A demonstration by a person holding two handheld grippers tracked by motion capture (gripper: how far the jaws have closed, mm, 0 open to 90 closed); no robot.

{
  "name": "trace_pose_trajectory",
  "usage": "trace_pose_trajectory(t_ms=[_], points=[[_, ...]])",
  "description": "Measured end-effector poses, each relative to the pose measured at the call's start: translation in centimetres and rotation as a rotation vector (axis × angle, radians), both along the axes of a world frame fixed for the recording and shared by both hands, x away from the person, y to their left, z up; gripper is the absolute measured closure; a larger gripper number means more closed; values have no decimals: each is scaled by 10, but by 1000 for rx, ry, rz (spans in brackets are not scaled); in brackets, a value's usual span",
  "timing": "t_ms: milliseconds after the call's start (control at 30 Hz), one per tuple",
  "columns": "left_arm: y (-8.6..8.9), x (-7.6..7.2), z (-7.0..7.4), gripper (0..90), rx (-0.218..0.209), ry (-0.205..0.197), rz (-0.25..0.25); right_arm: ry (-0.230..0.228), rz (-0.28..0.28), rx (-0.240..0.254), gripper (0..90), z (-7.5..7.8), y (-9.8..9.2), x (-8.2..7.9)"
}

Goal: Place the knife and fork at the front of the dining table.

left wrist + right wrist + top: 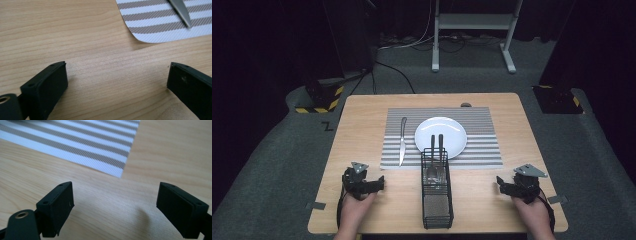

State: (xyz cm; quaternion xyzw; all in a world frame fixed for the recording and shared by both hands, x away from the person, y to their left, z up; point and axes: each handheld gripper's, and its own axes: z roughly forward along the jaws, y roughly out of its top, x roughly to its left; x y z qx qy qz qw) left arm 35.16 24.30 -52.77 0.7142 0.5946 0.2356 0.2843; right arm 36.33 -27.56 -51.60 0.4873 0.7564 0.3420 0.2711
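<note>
Both hand-held black grippers, left [381,182] and right [499,183], gape empty at 6 o'clock; silver steel knife [402,140] lies at 11 on striped placemat [482,150]; hasty reaching risks toppling black wire caddy [436,205].

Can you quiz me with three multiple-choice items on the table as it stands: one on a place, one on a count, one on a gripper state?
1. Where does the knife lie?
A. On the striped placemat, left of the plate
B. In the wire caddy
C. On bare wood beside the right gripper

2. How many utensils stand in the wire caddy?
A. None
B. Two
C. Five

3. How do the left gripper jaws stand?
A. Shut on the knife
B. Shut on nothing
C. Open, with nothing between them

Answers:
1 A: the high view shows the knife flat on the stripes beside the white plate.
2 B: two handles rise from the far end of the caddy.
3 C: the left gripper view shows bare wood between its wide-apart jaws.
</note>
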Motion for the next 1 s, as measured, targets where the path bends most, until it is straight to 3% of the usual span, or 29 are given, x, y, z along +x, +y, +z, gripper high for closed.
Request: trace_pose_trajectory(t_ms=[200,267,400,600,667,1000], points=[[0,1,0,0,-5,1,-9,-85,39,86,128,20,13,-9],[0,1,0,0,-5,0,-8,-127,64,97,120,26,19,-11],[0,1,0,0,-5,-2,-5,-158,95,97,116,37,32,-11],[0,1,-1,0,-5,-4,-6,-229,112,163,114,55,51,-12],[0,0,-1,2,-7,-6,-4,-251,115,165,114,59,58,-12],[-1,-1,-1,4,-6,-9,-9,-287,146,230,121,69,92,-6]])
